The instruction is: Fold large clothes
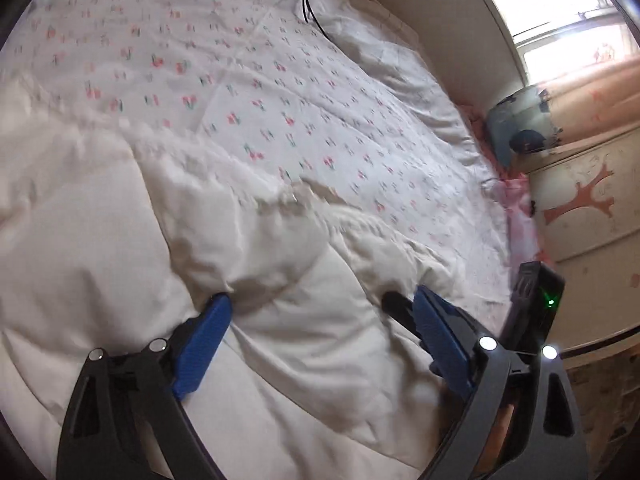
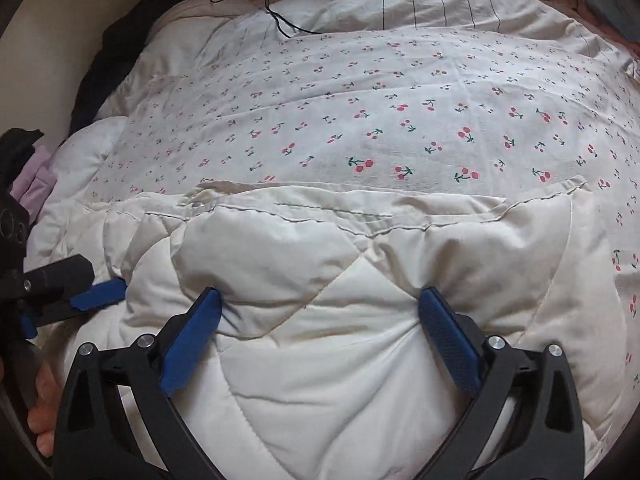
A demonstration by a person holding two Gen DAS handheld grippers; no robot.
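A cream quilted padded garment lies on a bed with a cherry-print sheet. My left gripper is open with its blue pads pressed into the garment's bulk. My right gripper is also open, its pads straddling a puffy fold of the same garment near its stitched hem edge. The left gripper also shows at the left edge of the right wrist view, touching the garment's side. The right gripper's body shows at the right in the left wrist view.
A black cable lies on the far sheet. Dark and lilac clothes pile at the bed's left. A striped pillow lies at the head. A cabinet with a tree decal and a bright window stand to the right.
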